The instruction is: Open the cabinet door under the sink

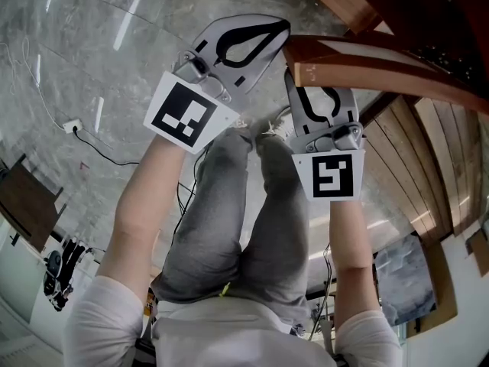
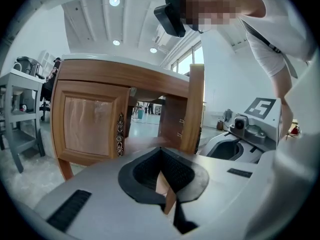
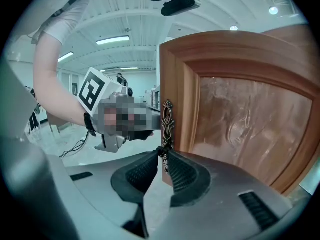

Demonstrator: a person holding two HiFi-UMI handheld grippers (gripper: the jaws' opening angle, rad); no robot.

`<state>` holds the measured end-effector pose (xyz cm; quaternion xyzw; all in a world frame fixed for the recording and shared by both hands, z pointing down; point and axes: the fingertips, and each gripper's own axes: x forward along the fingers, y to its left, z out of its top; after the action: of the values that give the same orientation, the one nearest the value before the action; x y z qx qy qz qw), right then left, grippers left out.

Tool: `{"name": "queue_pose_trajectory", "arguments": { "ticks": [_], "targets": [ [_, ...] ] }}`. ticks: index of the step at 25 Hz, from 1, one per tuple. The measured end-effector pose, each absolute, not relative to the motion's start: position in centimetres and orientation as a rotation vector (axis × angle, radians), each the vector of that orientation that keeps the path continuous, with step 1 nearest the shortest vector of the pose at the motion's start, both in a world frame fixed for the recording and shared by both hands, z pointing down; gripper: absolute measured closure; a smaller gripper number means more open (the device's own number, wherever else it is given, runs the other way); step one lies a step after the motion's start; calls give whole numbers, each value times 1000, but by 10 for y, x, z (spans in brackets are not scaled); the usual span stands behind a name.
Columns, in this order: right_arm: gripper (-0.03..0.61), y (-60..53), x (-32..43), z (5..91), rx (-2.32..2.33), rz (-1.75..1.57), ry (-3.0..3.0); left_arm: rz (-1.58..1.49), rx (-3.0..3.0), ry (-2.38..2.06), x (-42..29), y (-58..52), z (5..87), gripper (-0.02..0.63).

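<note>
Right gripper (image 3: 164, 154): jaws pinched shut on the ornate metal handle (image 3: 166, 124), frame centre. Cabinet door (image 3: 240, 114): centre-right, standing partly open. Left gripper (image 2: 161, 153): jaws together, empty. Hold your pinch firm and pull along the hinge arc, not straight back.

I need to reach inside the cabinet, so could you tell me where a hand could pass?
Between the closed door and the open door the gap is bare. Crowded at the handle, clamped by the right gripper.
</note>
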<state>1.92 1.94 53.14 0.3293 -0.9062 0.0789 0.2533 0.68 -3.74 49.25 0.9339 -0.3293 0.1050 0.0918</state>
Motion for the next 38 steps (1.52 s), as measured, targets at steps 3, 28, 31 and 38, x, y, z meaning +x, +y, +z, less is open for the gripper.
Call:
{"name": "queue_pose_trajectory", "arguments": {
  "ticks": [3,28,31,38],
  "targets": [
    [522,25,23,531,903,226,-2435,332,2771,-963,9,-32,492,604],
    [529,72,64,492,1176,342,-2335,428,2769,-739,53,28,486,603],
    [529,78,70,486,1173,339,-2329,416,2763,-760,57,35,481,603],
    [529,78,82,476,1207,323,-2324,418,2727,-751,63,45,477,603]
  ]
}}
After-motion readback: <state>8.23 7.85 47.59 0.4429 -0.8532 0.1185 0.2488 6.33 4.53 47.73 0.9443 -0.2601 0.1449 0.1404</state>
